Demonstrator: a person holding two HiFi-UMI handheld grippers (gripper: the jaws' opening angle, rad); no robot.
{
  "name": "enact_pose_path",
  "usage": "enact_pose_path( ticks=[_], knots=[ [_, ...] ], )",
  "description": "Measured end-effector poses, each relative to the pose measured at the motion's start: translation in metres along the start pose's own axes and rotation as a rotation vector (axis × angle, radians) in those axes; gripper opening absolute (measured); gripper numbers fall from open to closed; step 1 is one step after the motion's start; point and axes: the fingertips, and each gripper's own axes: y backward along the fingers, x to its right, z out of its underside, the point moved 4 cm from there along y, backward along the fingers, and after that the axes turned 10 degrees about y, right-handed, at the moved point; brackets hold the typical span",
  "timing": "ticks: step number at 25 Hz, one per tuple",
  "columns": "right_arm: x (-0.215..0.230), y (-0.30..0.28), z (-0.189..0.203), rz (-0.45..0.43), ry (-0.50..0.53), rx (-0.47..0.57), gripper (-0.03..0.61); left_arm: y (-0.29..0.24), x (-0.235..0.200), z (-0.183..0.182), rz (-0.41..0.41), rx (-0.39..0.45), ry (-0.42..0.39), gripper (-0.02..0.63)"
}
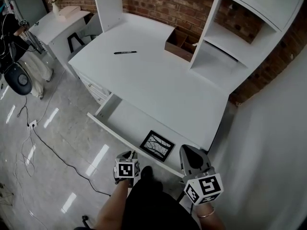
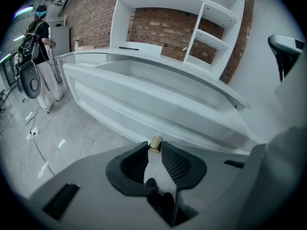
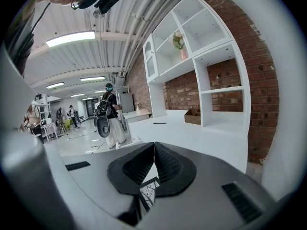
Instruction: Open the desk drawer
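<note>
White desk drawer (image 1: 128,121) stands drawn well out from under the white desk surface (image 1: 153,75), its long front panel running diagonally across the lower middle of the head view. A black-framed picture (image 1: 157,145) lies flat inside it, near the front panel. The left tongs (image 2: 154,145), at the lower middle of that view, are clenched on the small brass knob (image 2: 155,143) at the drawer front, with the knob caught at the very tips of the pads. The right tongs (image 3: 153,147) sit at the lower right with their jaws pressed together on nothing; the framed picture shows only in the background below them, well apart.

On the surface, a black pen (image 1: 125,52) lies at the upper left and a brown wooden organiser box (image 1: 181,43) sits by the white shelf unit (image 1: 249,23) against the red brick wall (image 1: 158,1).

The opening pull looks nearly complete, since most of the drawer's floor is exposed. What remains, by this reading, is a last straight draw along the runners if any travel is left, then easing the left tongs off the knob. The tip-only hold could slip if the pull turns sideways.
</note>
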Motion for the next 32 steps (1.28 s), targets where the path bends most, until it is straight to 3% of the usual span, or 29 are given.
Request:
enact_pose_path(
  ticks=[11, 17, 32],
  knots=[
    [-0.035, 0.010, -0.007, -0.066, 0.009, 0.033, 0.005, 0.050, -0.015, 0.014, -0.023, 0.078, 0.069, 0.078],
    [-0.048, 0.021, -0.010, -0.088, 0.017, 0.056, 0.005, 0.091, -0.014, 0.010, -0.023, 0.172, 0.068, 0.051],
    [-0.056, 0.053, -0.016, -0.085, 0.027, 0.113, 0.005, 0.198, 0.038, -0.035, 0.076, 0.451, -0.005, 0.009]
  ],
)
